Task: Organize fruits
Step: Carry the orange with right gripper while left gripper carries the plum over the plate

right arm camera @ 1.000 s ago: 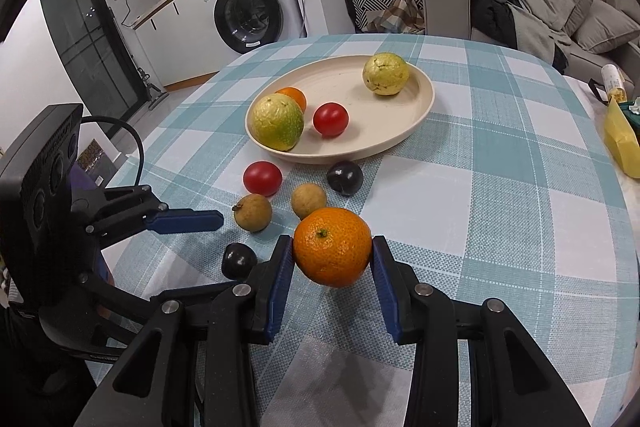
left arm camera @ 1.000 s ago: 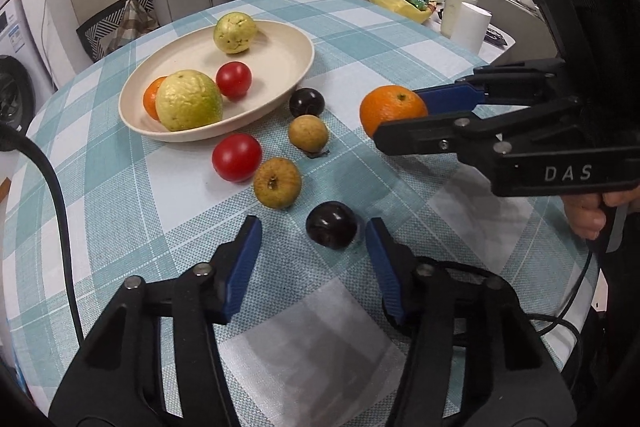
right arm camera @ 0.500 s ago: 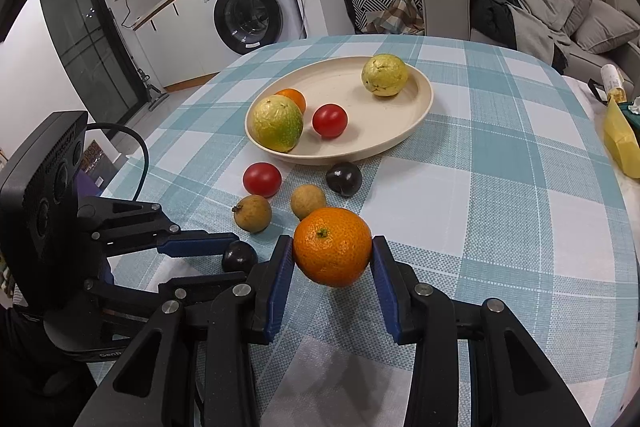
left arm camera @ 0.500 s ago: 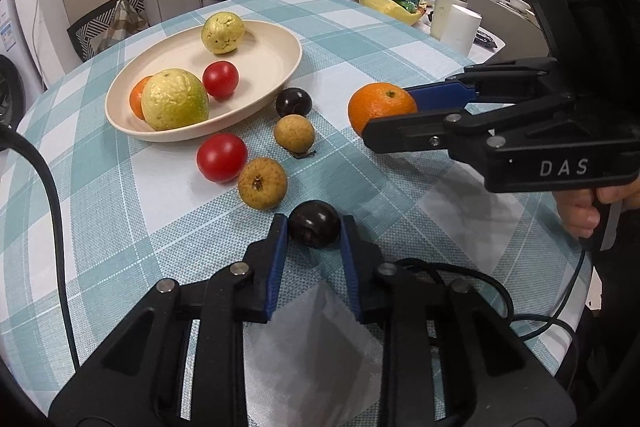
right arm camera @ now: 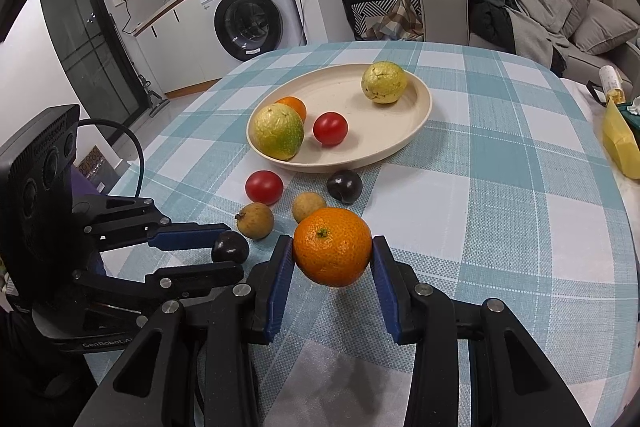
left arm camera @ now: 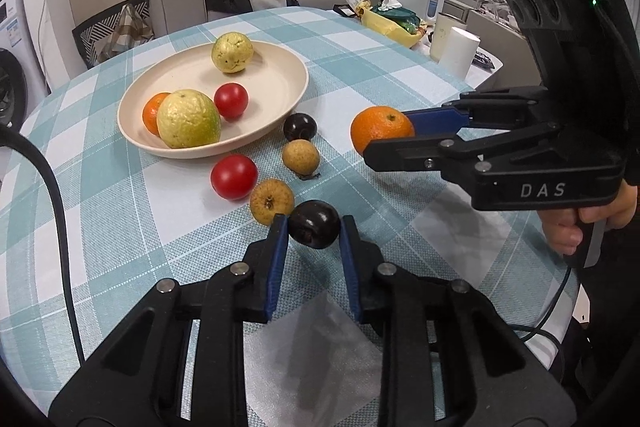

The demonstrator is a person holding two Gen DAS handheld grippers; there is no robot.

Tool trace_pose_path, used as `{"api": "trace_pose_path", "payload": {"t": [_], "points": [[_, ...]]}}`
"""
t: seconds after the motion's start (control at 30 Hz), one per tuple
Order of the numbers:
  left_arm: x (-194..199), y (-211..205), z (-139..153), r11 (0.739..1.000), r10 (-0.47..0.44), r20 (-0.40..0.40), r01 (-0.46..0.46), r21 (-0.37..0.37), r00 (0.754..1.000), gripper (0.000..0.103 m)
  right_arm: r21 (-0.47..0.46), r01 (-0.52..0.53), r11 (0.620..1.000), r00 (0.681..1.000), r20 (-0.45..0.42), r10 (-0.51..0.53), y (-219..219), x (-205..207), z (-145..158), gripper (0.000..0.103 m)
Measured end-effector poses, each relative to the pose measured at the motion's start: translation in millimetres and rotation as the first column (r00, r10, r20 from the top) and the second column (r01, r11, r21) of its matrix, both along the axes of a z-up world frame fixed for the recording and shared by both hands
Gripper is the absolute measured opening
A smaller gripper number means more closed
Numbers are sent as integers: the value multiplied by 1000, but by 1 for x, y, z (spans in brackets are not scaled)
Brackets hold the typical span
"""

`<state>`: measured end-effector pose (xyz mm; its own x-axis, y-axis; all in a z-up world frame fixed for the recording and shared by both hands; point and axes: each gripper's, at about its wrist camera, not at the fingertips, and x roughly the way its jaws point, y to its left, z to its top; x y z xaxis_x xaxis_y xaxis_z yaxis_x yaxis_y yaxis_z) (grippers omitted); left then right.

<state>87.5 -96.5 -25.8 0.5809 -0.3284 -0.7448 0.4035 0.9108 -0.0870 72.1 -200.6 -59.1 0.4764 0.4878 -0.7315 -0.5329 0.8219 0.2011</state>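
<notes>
The left gripper has its jaws clamped on a dark plum at the near edge of the fruit cluster; the blue pads press on both of its sides. The right gripper has its jaws closed on an orange, held just above the checked counter.

In the left wrist view, a cream plate lies at 11 o'clock from the held plum. On it are a large yellow-green fruit, a smaller yellow one at the far side, a small orange half hidden behind the large fruit, and a red tomato. Loose on the counter between plate and plum lie a second tomato, a russet round fruit just beside the plum at 10 o'clock, another tan fruit and a second dark plum close to the plate's rim.

The right gripper's body reads "DAS"; a hand grips its handle. In the right wrist view the left gripper's base shows "GenRobot", cut off after that. A washing machine stands at 11 o'clock; its label is too small to read.
</notes>
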Motion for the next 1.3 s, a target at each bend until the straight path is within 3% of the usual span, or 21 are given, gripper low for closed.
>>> {"api": "trace_pose_path", "payload": {"t": [0.6,1.03,1.3], "points": [[-3,31,32,989,125,71,-118,-89,990,23,57,22,998,998,59,-25,-1,-3,14,40],[3,50,38,968,251,109,-246,-57,962,23,75,57,996,995,80,-63,-4,1,17,40],[10,50,38,964,264,106,-260,-45,959,23,91,74,993,993,83,-81,-6,6,19,40]]}}
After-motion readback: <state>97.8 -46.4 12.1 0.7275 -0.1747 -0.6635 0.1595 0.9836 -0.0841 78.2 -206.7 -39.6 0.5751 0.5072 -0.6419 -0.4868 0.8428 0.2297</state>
